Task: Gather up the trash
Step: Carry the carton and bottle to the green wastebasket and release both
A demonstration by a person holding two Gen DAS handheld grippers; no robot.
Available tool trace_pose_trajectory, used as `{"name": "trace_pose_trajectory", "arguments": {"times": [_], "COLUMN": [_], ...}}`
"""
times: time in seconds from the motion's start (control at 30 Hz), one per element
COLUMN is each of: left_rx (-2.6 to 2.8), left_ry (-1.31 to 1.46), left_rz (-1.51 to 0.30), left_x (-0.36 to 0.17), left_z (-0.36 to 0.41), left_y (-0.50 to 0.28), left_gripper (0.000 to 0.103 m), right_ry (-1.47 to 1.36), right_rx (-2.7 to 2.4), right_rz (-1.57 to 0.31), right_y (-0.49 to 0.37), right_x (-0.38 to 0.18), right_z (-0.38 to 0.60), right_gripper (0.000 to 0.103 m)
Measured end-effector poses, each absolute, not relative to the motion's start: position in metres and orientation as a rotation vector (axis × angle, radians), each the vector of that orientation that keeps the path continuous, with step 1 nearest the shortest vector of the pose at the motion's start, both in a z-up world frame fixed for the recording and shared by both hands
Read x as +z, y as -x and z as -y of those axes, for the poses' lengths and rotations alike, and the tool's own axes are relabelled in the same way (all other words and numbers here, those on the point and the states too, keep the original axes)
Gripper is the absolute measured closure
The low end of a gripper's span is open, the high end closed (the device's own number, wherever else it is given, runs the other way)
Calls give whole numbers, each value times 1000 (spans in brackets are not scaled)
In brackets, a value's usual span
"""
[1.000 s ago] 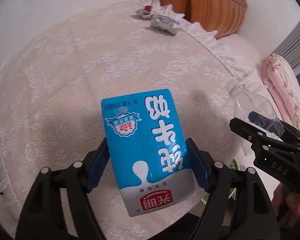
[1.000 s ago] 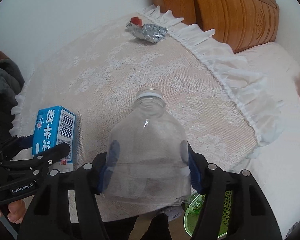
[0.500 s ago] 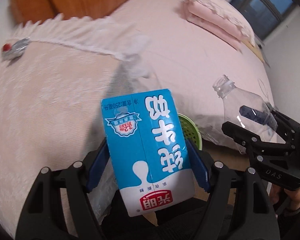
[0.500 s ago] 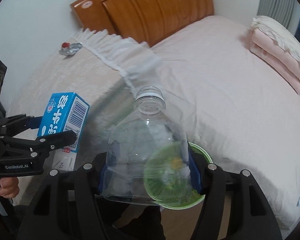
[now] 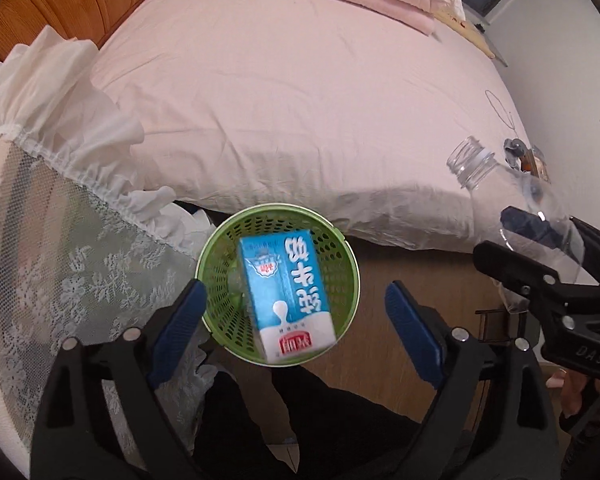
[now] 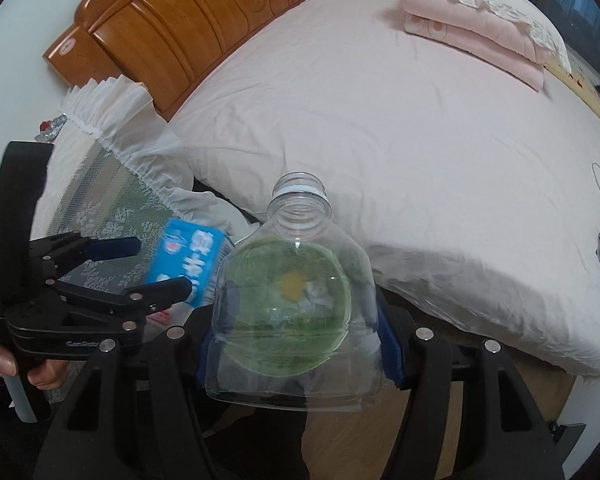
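Milk carton [image 5: 287, 292], blue and white, sits motion-blurred over the mouth of the green mesh basket [image 5: 215, 256], touching neither pad of the left gripper [image 5: 295, 332]; from the left wrist view it cannot be told whether it rests inside or hangs in the air. At the far left, a lace cloth with a white ruffled edge [image 5: 59, 240] hangs down beside the basket. The left gripper's jaws stand wide apart, with the basket and carton seen between them. The basket stands on the wooden floor [image 5: 420, 264], close against the edge of the bed [image 5: 320, 92]. To the right, the right gripper [image 6: 295, 332] clamps a clear, capless plastic bottle [image 6: 295, 264] by its lower body, neck pointing away; the green basket shows through the plastic. Folded pink bedding [image 6: 480, 28] lies at the far corner of the bed, and a wooden headboard [image 6: 179, 16] rises at its upper left.
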State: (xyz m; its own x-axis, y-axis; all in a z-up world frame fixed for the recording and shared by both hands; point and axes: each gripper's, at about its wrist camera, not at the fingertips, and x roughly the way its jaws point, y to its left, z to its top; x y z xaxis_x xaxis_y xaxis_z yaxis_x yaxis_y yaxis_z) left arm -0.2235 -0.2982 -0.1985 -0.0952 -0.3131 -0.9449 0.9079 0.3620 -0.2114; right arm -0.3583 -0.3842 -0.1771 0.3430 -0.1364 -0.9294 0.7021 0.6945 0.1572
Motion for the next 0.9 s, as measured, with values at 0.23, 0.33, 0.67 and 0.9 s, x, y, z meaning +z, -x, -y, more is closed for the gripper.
{"name": "trace_pose_trajectory", "arguments": {"times": [0.23, 0.33, 0.67, 0.9], "left_rx": [-963, -889, -732, -677], "left_ry": [-581, -516, -323, -264], "left_rz": [-1116, -1076, -1041, -1030], "left_x": [-158, -136, -93, -83], "left_z": [278, 258, 193, 161], "left_y": [199, 183, 129, 106], "left_gripper": [9, 8, 8, 8], "right_ry": [-626, -610, -559, -543], "right_rx": [-543, -486, -459, -452], "right_rz": [-1114, -1139, -1190, -1145], "right_y": [351, 334, 289, 260], "right_x": [-194, -204, -211, -187], "right_z": [394, 389, 368, 361], "right_gripper": [39, 38, 3, 3]}}
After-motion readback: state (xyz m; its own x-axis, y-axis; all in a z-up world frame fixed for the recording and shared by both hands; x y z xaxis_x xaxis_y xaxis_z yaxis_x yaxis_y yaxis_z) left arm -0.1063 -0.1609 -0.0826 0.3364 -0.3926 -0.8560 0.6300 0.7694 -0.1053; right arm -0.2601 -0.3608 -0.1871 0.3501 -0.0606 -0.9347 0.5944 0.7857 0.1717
